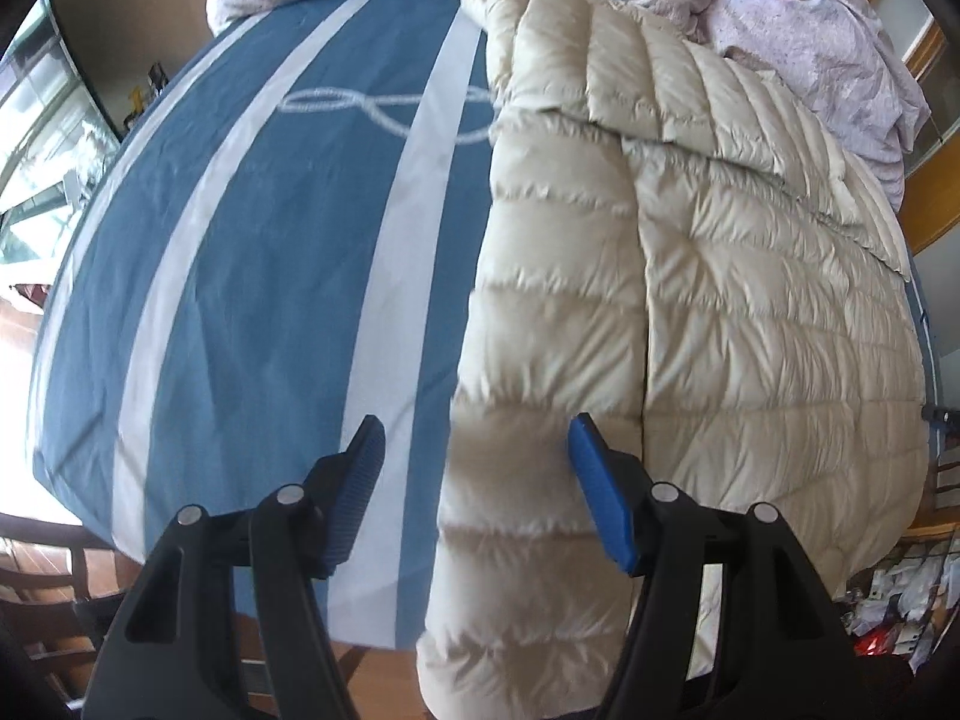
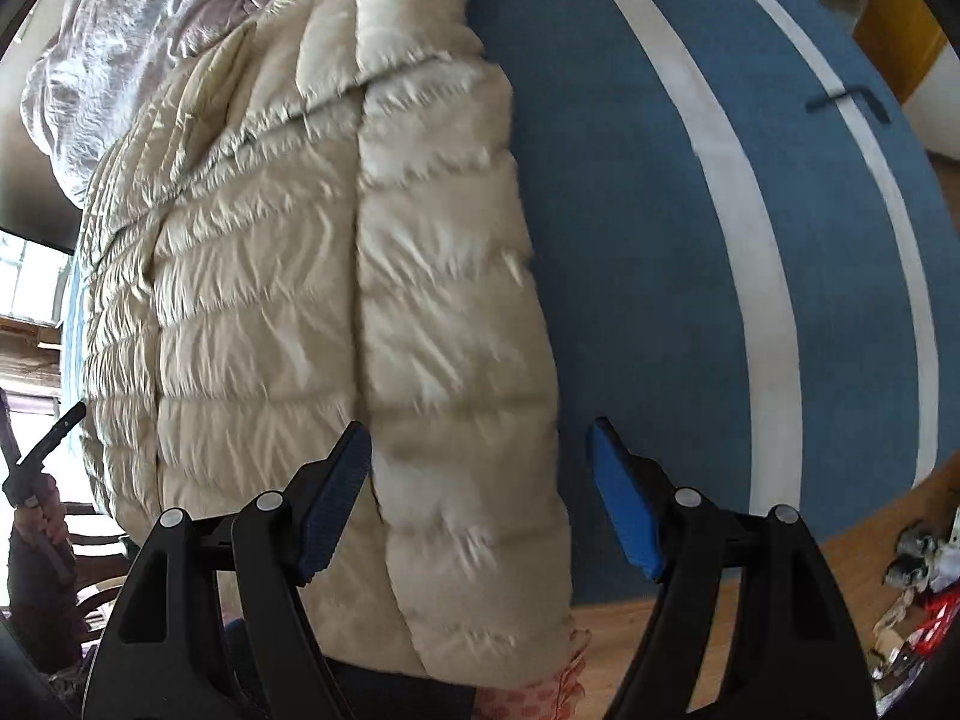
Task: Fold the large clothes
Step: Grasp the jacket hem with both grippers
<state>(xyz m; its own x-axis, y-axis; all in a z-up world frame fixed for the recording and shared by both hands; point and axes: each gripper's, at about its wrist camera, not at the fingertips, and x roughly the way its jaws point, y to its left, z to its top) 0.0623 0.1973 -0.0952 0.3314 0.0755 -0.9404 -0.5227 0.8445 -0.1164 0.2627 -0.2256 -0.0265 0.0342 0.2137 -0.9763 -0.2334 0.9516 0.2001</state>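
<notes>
A cream quilted down jacket lies on a blue bed sheet with white stripes. Its sleeve lies folded along the body and hangs over the bed's near edge. My left gripper is open, its blue pads either side of that sleeve, just above it. In the right wrist view the jacket fills the left half, with the other sleeve folded along it. My right gripper is open around the sleeve's lower part. Neither holds the fabric.
A crumpled lilac duvet is bunched at the head of the bed. A black hanger lies on the sheet at far right. Wooden floor with clutter lies below the bed edge. A wooden chair stands at the lower left.
</notes>
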